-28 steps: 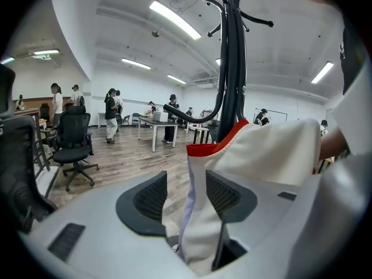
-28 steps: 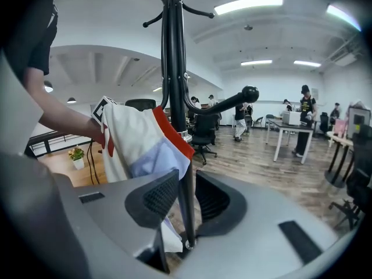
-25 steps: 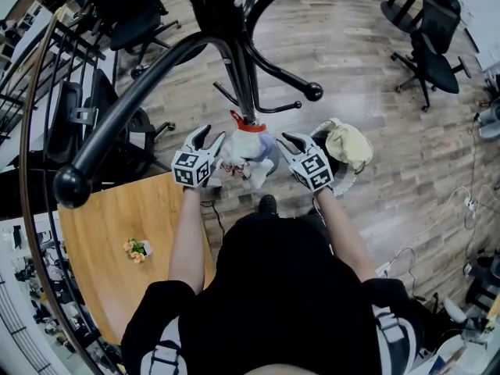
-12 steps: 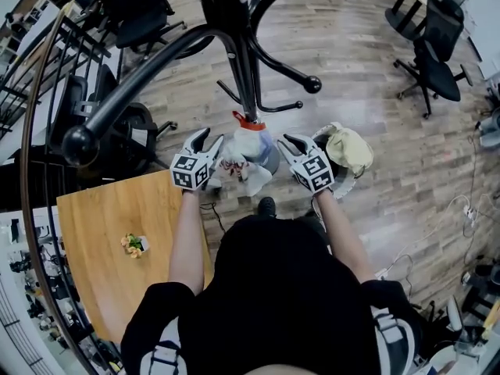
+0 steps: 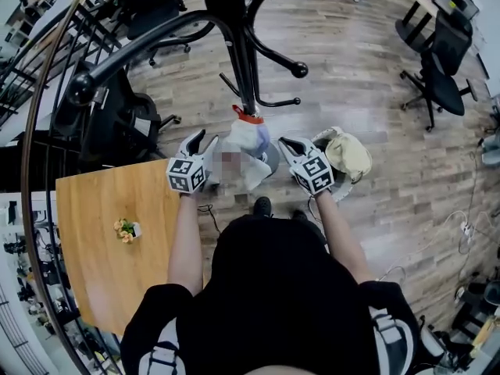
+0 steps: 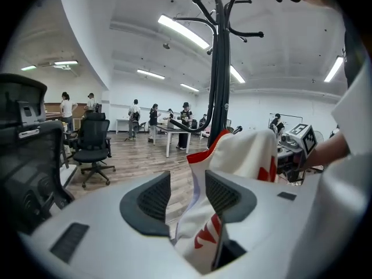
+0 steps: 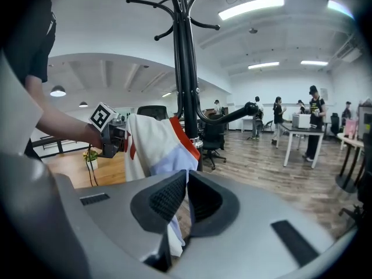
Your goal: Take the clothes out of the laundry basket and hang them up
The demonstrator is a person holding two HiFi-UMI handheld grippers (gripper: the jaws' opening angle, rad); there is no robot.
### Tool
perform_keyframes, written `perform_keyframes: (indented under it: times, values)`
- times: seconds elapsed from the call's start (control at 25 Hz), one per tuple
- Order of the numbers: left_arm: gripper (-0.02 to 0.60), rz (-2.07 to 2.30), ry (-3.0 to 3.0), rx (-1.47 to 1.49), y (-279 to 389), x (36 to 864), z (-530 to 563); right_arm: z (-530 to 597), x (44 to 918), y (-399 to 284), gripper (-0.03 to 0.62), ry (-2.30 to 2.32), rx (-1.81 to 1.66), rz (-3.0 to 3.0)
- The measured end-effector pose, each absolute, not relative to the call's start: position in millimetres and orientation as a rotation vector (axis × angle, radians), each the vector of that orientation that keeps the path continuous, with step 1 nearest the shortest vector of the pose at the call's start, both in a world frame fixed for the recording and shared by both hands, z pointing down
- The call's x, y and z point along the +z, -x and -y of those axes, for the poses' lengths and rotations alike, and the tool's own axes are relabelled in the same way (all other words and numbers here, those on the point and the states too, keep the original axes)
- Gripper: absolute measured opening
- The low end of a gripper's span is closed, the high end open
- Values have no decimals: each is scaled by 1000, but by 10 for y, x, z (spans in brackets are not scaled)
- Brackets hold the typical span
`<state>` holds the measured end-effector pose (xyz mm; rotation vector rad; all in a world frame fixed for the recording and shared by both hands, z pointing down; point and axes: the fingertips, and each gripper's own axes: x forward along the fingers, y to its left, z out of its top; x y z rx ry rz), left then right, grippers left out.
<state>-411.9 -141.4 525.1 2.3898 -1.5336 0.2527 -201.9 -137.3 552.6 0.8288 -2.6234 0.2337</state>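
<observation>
Concealment: the coat rack (image 5: 244, 61) is cut off at the top edge of the head view, so its upper hooks show only in the gripper views. The person's dark torso covers the floor directly below. The laundry basket (image 5: 341, 191) is partly hidden behind the right gripper (image 5: 286, 142), and its depth cannot be judged. The red marks on the shirt (image 5: 250, 137) are folded and cannot be read.

Pose: both bare forearms reach forward, roughly parallel. The left gripper (image 5: 205, 137) and the right gripper sit level on either side of the rack's pole, marker cubes facing up, with the shirt stretched between them just in front of the pole.

Jaws: the left gripper's jaws stand wide. The shirt hangs down through the gap against one pad (image 6: 224, 192), with floor visible beside the other. The right gripper's jaws are closing and stand almost together, pinching an edge of the shirt.

Materials: the rack is black metal, with curved arms ending in ball knobs. The floor is plank wood. The table (image 5: 101, 241) is smooth pale wood with a rounded corner and carries a small plant (image 5: 125, 230). A yellowish garment (image 5: 348, 153) lies crumpled in the basket. The shirt is soft white cloth with a red collar band and a pale blue panel. The gripper shells are smooth grey; the pads are dark and finely ribbed.
</observation>
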Motion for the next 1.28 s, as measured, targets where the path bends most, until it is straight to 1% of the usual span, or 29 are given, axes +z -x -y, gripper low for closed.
perform_keyframes:
  times: [0.08, 0.2, 0.76, 1.04, 1.28]
  values:
    - [201, 1592, -2363, 235, 4130, 5201, 1311, 1324, 5499, 1967, 8, -815, 228, 2634]
    - [158, 1664, -2335, 212, 4112, 5120, 1152, 1276, 5396, 1877, 7, -800, 209, 2658]
    - [72, 1819, -2243, 188, 3862, 4959, 570, 1075, 5406, 1517, 7, -653, 189, 2668]
    - [49, 1870, -2203, 171, 3687, 4959, 321, 942, 5413, 1364, 8, -587, 164, 2678]
    - [40, 1837, -2213, 180, 3245, 5030, 219, 808, 5480, 938, 8, -593, 173, 2663]
